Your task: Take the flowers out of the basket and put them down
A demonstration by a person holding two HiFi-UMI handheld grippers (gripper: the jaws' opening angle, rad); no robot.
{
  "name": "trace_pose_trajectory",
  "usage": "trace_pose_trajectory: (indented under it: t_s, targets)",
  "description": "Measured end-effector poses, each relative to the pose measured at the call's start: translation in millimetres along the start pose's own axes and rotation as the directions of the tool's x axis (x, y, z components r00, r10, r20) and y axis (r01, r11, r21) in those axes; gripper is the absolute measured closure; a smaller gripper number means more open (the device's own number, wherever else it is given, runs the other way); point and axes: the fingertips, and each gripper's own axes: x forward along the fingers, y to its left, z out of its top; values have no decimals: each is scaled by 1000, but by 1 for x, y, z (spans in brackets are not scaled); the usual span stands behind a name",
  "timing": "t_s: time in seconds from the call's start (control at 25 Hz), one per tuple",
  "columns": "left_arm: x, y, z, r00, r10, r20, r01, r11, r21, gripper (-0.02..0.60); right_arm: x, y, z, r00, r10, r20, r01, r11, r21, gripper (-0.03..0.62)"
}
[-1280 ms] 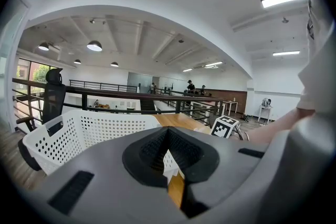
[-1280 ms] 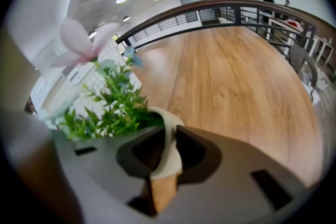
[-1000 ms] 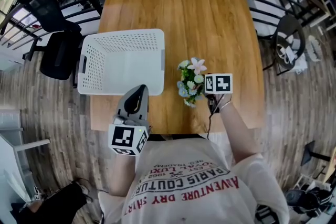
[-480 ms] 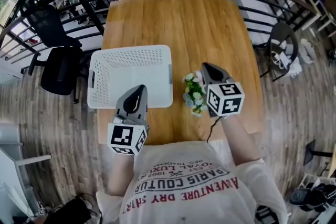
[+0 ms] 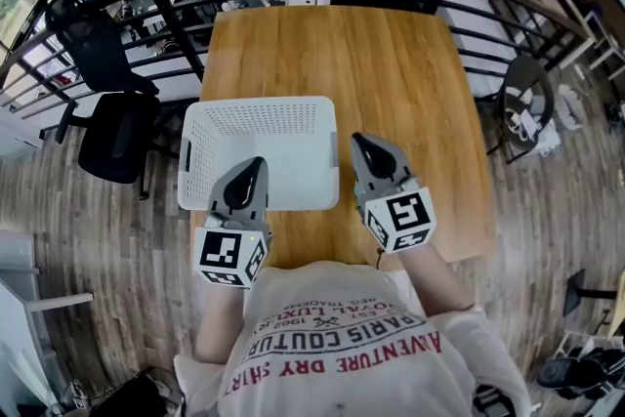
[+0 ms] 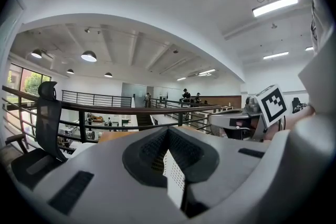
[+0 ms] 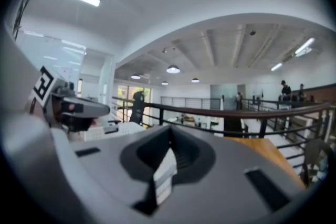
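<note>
The right gripper (image 5: 358, 142) had come up off the desk (image 5: 391, 63) since the earlier frame, where it was reaching down right beside the flowers. It now rode high and roughly level, alongside the left gripper (image 5: 256, 163). Its fingers had just been closing and were pressed together with nothing between them. The left gripper's fingers were also pressed together and empty, and it hung over the near edge of the white basket (image 5: 195, 166). The basket itself looked empty, showing only its bare floor and perforated walls. A second earlier the flowers had stood on the desk just to the right of the basket. At this moment I couldn't find them in any view. I judged they were where they had been set, hidden under the raised right gripper in the head view. To me that read as the job essentially finished, with the flowers out and released and both hands pulling back. I'd have wanted one clear look at the bunch before calling it done.
</note>
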Motion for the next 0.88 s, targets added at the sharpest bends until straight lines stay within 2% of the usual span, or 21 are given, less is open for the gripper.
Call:
trace_pose_trajectory:
  t_s: [0.24, 0.48, 0.88]
  targets:
    - [-5, 9, -5, 1000, 20, -3, -20, 1000, -10, 556, 4, 17, -10, 999, 35, -12, -35, 999, -10, 566]
    - [-4, 16, -9, 1000, 25, -8, -25, 1000, -16, 556, 12, 32, -3, 997, 71, 10, -70, 997, -34, 566]
    - [3, 14, -8, 1000, 23, -11, -24, 1000, -20, 555, 12, 31, 1, 998, 54, 24, -54, 999, -8, 566]
